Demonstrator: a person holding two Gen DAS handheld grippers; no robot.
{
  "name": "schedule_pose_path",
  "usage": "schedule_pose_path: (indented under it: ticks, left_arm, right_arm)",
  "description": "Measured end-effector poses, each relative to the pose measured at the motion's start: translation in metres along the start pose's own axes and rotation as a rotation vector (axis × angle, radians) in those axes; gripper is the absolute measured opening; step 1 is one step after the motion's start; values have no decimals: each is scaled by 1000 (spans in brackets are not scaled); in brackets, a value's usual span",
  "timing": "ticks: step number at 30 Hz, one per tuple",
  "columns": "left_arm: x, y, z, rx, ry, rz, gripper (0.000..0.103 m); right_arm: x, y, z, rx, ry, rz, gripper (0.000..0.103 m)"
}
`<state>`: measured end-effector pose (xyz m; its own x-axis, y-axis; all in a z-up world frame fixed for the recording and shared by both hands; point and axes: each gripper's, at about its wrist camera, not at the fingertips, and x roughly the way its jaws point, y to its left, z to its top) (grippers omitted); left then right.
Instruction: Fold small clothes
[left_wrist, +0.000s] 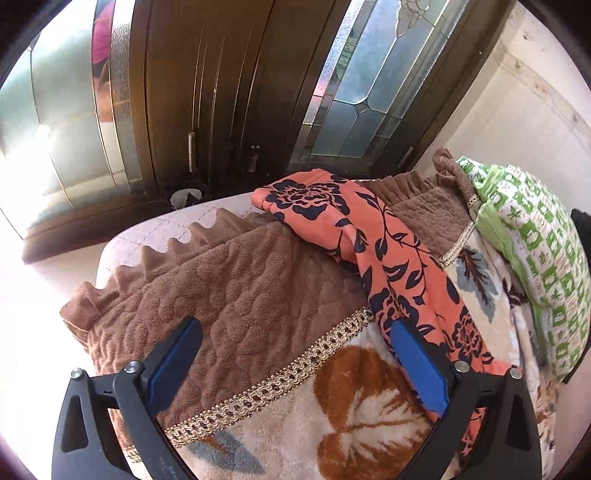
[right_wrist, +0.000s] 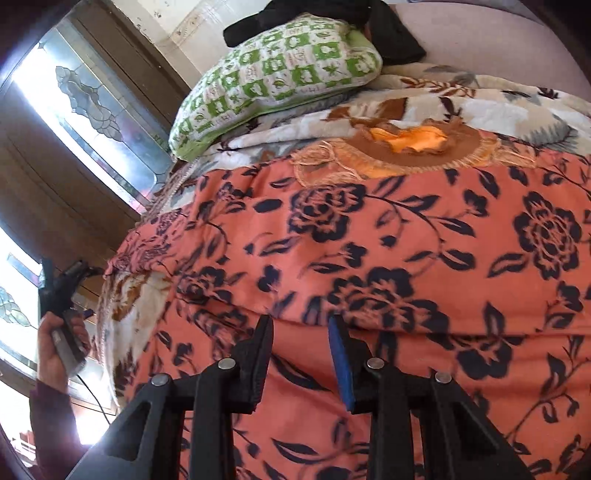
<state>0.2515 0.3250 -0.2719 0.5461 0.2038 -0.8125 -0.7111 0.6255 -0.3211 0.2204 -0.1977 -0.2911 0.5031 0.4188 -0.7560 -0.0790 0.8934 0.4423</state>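
Brown-edged bedspread (left_wrist: 240, 280) under coral garment (right_wrist: 369, 251) with navy flowers, both grippers (left_wrist: 295, 332) (right_wrist: 301, 325) spread, empty.

Brown blanket (left_wrist: 229, 280) beside the orange garment (left_wrist: 399, 266) lies bare and open to reach; green pillow (left_wrist: 535, 236) and wooden door (left_wrist: 207, 92) close the far sides.

Blown-out window (left_wrist: 22, 155) glare, fisheye-warped edges, soft blur.

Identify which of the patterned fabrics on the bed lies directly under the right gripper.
The orange garment with dark navy flowers. The right gripper hovers over it; the green-checked pillow and leaf-print blanket lie farther back.
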Motion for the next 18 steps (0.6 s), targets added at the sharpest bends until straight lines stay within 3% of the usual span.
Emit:
schedule_pose_path:
  ticks: [2, 4, 9, 11, 14, 18]
  left_arm:
    - [6, 5, 2, -51, 33, -67, 69]
    - [13, 6, 1, -94, 57, -113, 56]
    - [22, 8, 13, -185, 23, -187, 60]
    - [31, 9, 19, -214, 28, -210, 75]
    - [43, 13, 22, -263, 38, -223, 82]
    - [47, 1, 28, -250, 22, -206, 89]
  right_arm:
    - [5, -19, -3, 66, 37, 6, 33]
    - [6, -23, 5, 126, 42, 48, 37]
    - [11, -11, 7, 57, 68, -6, 38]
    - [11, -9, 5, 42, 66, -14, 38]
    - [10, -13, 6, 67, 71, -2, 38]
    - [10, -19, 7, 121, 75, 35, 38]
